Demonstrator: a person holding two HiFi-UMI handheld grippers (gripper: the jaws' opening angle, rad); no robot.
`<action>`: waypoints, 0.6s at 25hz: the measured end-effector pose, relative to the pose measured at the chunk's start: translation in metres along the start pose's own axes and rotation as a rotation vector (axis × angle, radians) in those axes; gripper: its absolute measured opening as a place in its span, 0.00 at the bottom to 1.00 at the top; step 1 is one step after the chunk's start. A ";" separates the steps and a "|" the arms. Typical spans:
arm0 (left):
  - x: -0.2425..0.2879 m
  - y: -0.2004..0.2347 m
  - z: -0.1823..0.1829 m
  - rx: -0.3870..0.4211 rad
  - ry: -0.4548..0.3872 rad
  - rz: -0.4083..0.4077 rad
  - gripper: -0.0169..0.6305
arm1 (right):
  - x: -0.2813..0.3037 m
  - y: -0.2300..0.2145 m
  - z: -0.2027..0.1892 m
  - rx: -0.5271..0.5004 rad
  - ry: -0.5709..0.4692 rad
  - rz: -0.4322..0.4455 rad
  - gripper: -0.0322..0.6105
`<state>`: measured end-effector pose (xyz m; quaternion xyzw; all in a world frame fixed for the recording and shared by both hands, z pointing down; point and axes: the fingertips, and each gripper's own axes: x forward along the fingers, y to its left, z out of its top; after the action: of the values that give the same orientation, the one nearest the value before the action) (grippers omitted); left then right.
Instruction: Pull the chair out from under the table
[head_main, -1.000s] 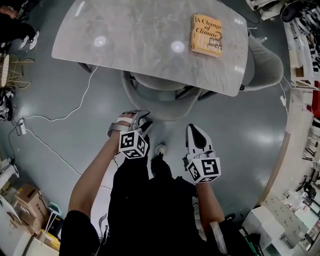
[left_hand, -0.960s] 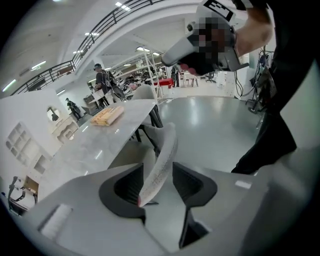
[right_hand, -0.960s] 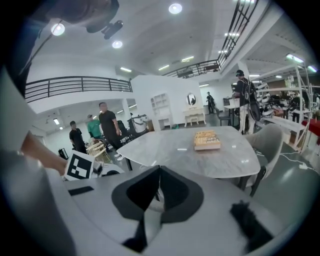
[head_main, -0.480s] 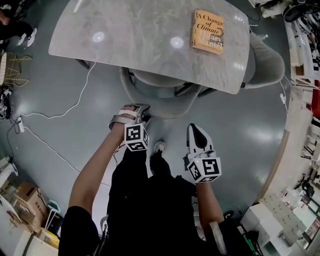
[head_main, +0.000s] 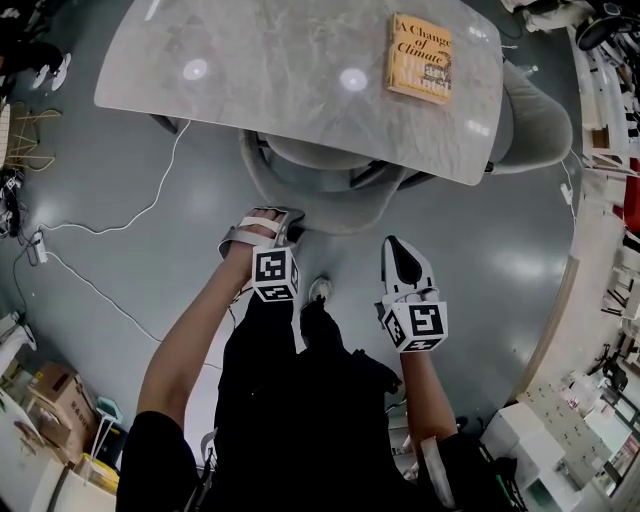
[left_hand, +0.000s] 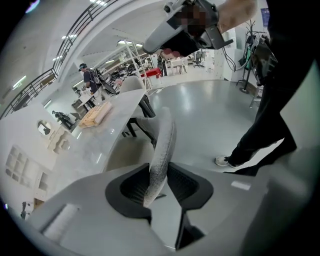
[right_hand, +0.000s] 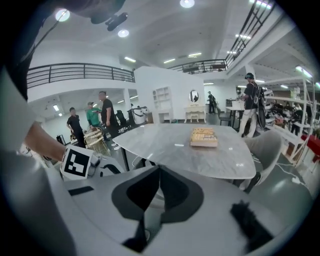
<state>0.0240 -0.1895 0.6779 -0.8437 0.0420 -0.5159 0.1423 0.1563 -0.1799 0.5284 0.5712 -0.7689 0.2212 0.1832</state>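
My left gripper has just been closing on the grey chair's curved back rim, which sits pinched between its jaws. The seat is tucked under the marble tabletop and mostly hidden. My right gripper hangs closed and empty, well apart from the chair.

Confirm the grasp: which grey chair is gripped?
The chair under the table's near edge; the left gripper's jaws have just been closing on its backrest. The end chair is untouched.
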 end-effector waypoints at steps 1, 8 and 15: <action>0.000 0.000 0.000 0.000 0.000 -0.004 0.21 | 0.003 -0.003 -0.001 -0.030 0.012 0.000 0.08; 0.001 0.001 0.000 0.005 -0.026 0.006 0.20 | 0.020 -0.017 -0.001 -0.215 0.081 0.039 0.14; 0.001 0.000 0.001 0.004 -0.043 0.008 0.20 | 0.043 -0.002 -0.046 -0.543 0.279 0.193 0.38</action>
<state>0.0256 -0.1895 0.6783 -0.8542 0.0412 -0.4971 0.1469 0.1475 -0.1898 0.5897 0.3899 -0.8179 0.1006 0.4109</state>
